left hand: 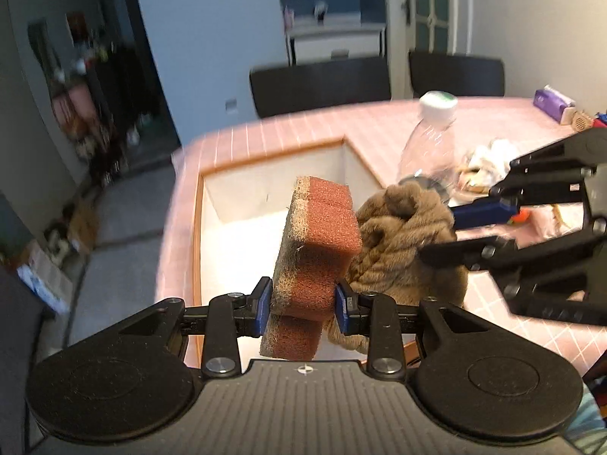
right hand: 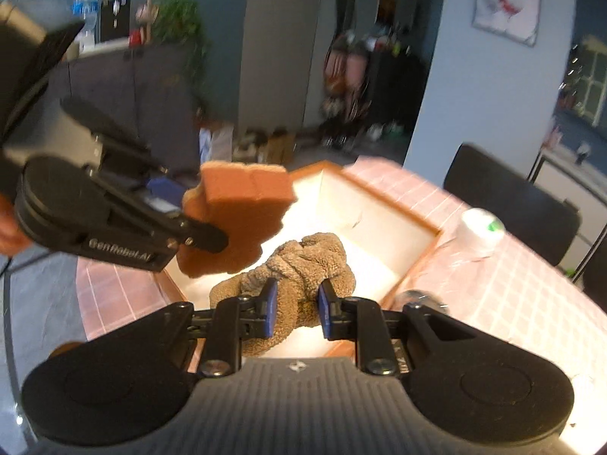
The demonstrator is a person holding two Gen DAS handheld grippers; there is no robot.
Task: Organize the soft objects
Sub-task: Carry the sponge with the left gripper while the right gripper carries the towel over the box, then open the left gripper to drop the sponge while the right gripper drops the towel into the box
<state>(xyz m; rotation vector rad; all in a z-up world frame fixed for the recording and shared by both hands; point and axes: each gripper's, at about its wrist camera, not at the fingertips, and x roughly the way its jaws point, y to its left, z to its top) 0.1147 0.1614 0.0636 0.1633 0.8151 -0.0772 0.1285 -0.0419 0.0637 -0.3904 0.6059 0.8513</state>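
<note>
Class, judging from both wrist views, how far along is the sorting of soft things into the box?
Done: nothing visible inside the box yet. In hand: left gripper clamps the sponge, right gripper clamps the brown towel, both over the box. Left: releasing them inside.

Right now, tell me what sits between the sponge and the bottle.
The brown towel, held in the right gripper, lies between the sponge and the bottle; the left wrist view shows it.

Readable text: raised lettering "GenRobot.AI" on the black side arm of the left hand-held gripper (right hand: 212, 212), at about 9 o'clock in the right wrist view. No other label, number or sign is legible in either view; the rest is blurred.
</note>
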